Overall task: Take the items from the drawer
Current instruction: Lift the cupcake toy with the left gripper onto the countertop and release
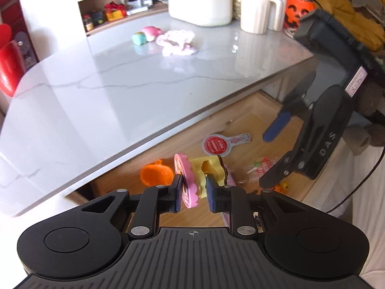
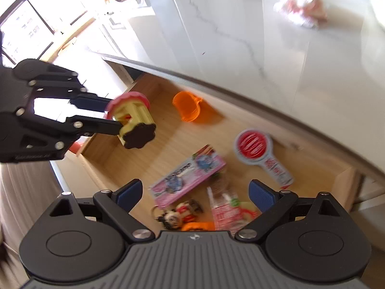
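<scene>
My left gripper [image 1: 192,192] is shut on a toy [image 1: 192,180] with a pink scalloped disc, a yellow body and a brown disc. It holds the toy [image 2: 132,118] in the air above the left end of the open wooden drawer [image 2: 154,149]. My right gripper [image 2: 196,192] hangs open and holds nothing over the drawer's near side. Under it lie a pink card pack [image 2: 187,178], a small figurine keychain [image 2: 178,214] and a red-and-white candy packet [image 2: 226,212]. Farther in are an orange cup [image 2: 187,106] and a red round paddle-shaped pack [image 2: 255,144].
The marble countertop [image 1: 120,84] overhangs the drawer's far side. On it sit pink plush toys [image 1: 175,41], a white tub [image 1: 199,7], a white jug [image 1: 257,9] and an orange pumpkin bucket [image 1: 298,9]. A pale sleeve [image 1: 356,192] is at the right.
</scene>
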Available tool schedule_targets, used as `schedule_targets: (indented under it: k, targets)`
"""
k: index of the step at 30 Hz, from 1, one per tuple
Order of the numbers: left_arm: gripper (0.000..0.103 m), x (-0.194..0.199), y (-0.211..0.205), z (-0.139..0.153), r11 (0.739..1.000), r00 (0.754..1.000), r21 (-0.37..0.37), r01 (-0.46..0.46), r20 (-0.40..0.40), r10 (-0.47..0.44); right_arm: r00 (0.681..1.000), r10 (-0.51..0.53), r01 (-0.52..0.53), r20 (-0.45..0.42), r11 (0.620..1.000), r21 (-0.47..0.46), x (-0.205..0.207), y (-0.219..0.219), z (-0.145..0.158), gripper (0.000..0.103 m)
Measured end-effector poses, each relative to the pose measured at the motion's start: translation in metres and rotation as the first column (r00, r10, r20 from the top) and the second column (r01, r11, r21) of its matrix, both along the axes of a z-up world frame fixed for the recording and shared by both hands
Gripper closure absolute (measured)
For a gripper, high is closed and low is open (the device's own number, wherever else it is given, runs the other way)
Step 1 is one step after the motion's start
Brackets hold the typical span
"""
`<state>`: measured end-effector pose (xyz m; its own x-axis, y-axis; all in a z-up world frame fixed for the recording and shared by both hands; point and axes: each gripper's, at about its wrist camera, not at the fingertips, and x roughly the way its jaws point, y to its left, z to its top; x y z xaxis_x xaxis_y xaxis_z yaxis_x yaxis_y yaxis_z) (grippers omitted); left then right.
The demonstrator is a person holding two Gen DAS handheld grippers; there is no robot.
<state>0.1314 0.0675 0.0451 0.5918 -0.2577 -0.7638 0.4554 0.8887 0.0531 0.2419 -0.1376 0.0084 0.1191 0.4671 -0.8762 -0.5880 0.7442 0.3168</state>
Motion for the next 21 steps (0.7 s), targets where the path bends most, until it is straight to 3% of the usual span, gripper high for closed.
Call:
schedule_targets:
  k: [3,6,9,11,13,16,18,19,21]
  targets:
    - [0.079,-0.013,0.029,0.0,0.994,0.996,-0.073,-0.085,0.025,0.087,0.99,-0.06,0.055,-0.129,0.997,-0.045,0.006,0.034,-0.019,0.014]
    - [0.079,-0.021,0.05,-0.001,0.981,0.989,-0.14,-0.135,0.035,0.141,0.958,-0.158,0.131,-0.238,0.983,-0.126,0.014,0.061,-0.043,0.027]
    - [0.079,-0.025,0.075,0.0,0.965,0.984,-0.207,-0.163,0.044,0.175,0.932,-0.238,0.176,-0.275,0.957,-0.231,0.017,0.078,-0.063,0.031]
    - [0.079,-0.027,0.089,-0.005,0.948,0.979,-0.264,-0.18,0.041,0.198,0.897,-0.317,0.234,-0.309,0.932,-0.278,0.023,0.082,-0.076,0.031]
    - [0.079,-0.024,0.102,-0.008,0.927,0.977,-0.324,-0.191,0.029,0.211,0.839,-0.426,0.331,-0.337,0.893,-0.305,0.029,0.082,-0.087,0.031]
    - [0.079,-0.023,0.106,-0.007,0.923,0.977,-0.344,-0.174,0.054,0.204,0.765,-0.558,0.447,-0.32,0.819,-0.359,0.033,0.08,-0.1,0.029]
    - [0.079,-0.023,0.107,-0.01,0.922,0.981,-0.351,-0.163,0.045,0.19,0.753,-0.583,0.462,-0.306,0.799,-0.385,0.032,0.08,-0.107,0.036]
    - [0.079,-0.024,0.108,-0.011,0.922,0.982,-0.354,-0.158,0.037,0.183,0.748,-0.584,0.454,-0.316,0.797,-0.398,0.03,0.08,-0.112,0.051]
    - [0.079,-0.024,0.108,-0.012,0.925,0.984,-0.349,-0.152,0.03,0.173,0.734,-0.58,0.437,-0.354,0.802,-0.407,0.026,0.077,-0.117,0.059]
